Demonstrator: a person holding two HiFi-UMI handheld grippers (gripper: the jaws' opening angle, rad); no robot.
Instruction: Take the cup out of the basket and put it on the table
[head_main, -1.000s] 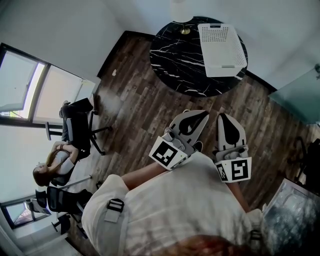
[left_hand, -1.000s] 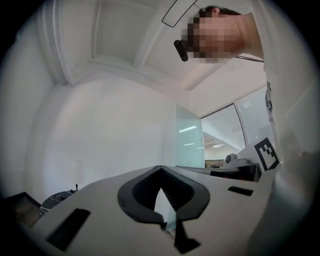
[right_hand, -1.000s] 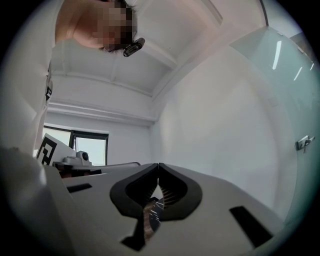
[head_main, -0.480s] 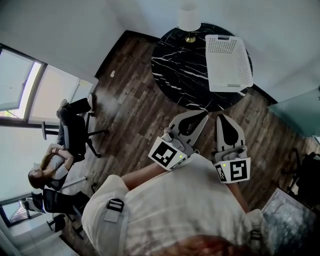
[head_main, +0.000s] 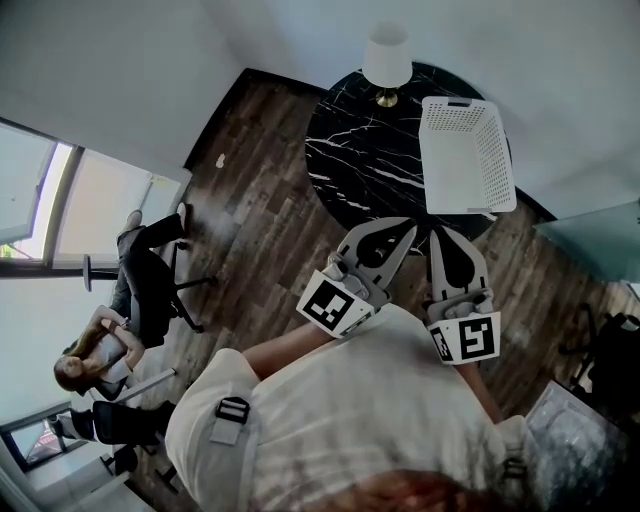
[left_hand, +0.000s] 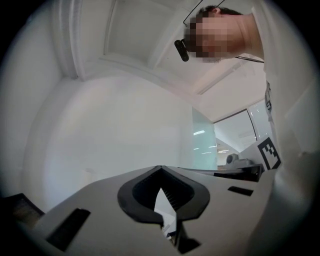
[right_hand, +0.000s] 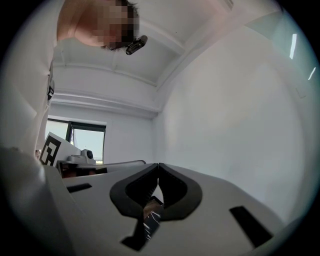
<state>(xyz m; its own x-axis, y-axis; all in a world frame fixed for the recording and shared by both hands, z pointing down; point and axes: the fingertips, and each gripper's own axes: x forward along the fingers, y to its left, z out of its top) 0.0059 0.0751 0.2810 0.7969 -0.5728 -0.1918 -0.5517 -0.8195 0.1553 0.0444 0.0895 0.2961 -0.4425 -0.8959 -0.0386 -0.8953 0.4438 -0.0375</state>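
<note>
Round black marble table (head_main: 365, 150) and white perforated plastic basket (head_main: 470, 205) have shifted lower in frame; white-shade lamp (head_main: 387, 55) is now fully in view at top. Basket sits on table's right side, upper right; cup can't be made out. Left gripper (head_main: 405, 230) and right gripper (head_main: 442, 238), centre frame: jaws closed together, nothing between.

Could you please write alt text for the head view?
Seen from above, a person in a white shirt holds the left tool and right tool, both shut and empty, pointed at a round black marble table carrying a white basket and a lamp. Another person sits by the window at left.
</note>
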